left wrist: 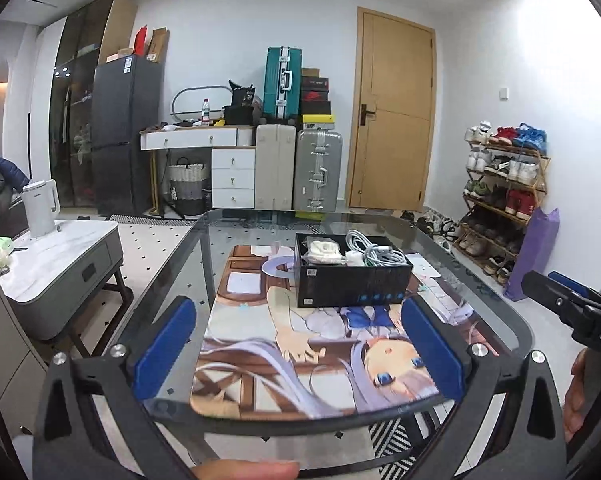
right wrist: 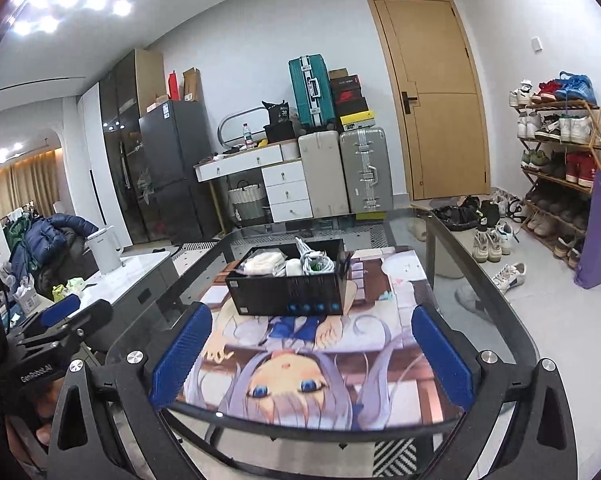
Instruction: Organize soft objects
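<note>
Between your 2 tongs lies only the near end of the printed mat (left wrist: 300, 364). Your left gripper (left wrist: 298, 348) stands with its blue pads (left wrist: 164, 348) spread wide and nothing between them; your right gripper (right wrist: 312, 354) is just as wide and just as empty, its pads (right wrist: 180, 356) flanking the mat's cartoon face. Each gripper shows at the edge of the other's view, and they sit side by side at the near rim of the glass table (left wrist: 496, 304).

Farther along the mat stands the black box (left wrist: 352, 284), well apart from both grippers. It holds a pale soft bundle (right wrist: 262, 262) on its left side and coiled cables (left wrist: 374, 250) on its right, with a small white piece between them that you cannot make out clearly. Nothing stands on the mat between your pads and the box.

Off to your left a white kettle (left wrist: 40, 208) sits on a grey side table (left wrist: 60, 268), with a blue puffer jacket (right wrist: 56, 236) heaped behind it. Beyond the glass table are a white desk (left wrist: 204, 140), 3 suitcases (left wrist: 318, 168), a dark fridge (left wrist: 124, 132) and a wooden door (left wrist: 394, 108). On your right a shoe rack (left wrist: 504, 192) lines the wall, a purple bag (left wrist: 534, 256) leaning beside it and loose shoes (right wrist: 490, 240) scattered on the floor.
</note>
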Demonstrator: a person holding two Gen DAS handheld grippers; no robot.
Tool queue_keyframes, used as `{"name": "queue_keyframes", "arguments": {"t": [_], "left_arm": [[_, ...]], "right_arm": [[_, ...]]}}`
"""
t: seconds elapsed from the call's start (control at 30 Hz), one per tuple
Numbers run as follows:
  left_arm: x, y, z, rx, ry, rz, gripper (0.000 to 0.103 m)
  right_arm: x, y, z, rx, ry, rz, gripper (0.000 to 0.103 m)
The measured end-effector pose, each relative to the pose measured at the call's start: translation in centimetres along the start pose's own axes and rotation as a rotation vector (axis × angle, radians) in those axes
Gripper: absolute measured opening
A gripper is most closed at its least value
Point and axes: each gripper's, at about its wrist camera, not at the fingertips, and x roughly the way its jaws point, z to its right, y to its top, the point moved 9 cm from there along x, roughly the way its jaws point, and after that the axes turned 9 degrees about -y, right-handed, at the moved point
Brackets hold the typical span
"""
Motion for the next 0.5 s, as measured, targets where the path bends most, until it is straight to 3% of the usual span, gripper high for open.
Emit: {"name": "queue_keyframes", "arguments": {"t": [0.2, 0.5], "left_arm": [[-2.0, 0.4, 1.8, 0.090, -0.037, 0.087, 0.103], [-1.9, 0.4, 2.2, 0.099, -0.043, 0.083, 0.103]], "right_arm": [[-0.6, -0.4, -0.9, -0.033, 0.001, 0.013, 0.102], [-0.2, 0.0, -1.7, -0.057, 0.012, 0.017, 0.102]]}}
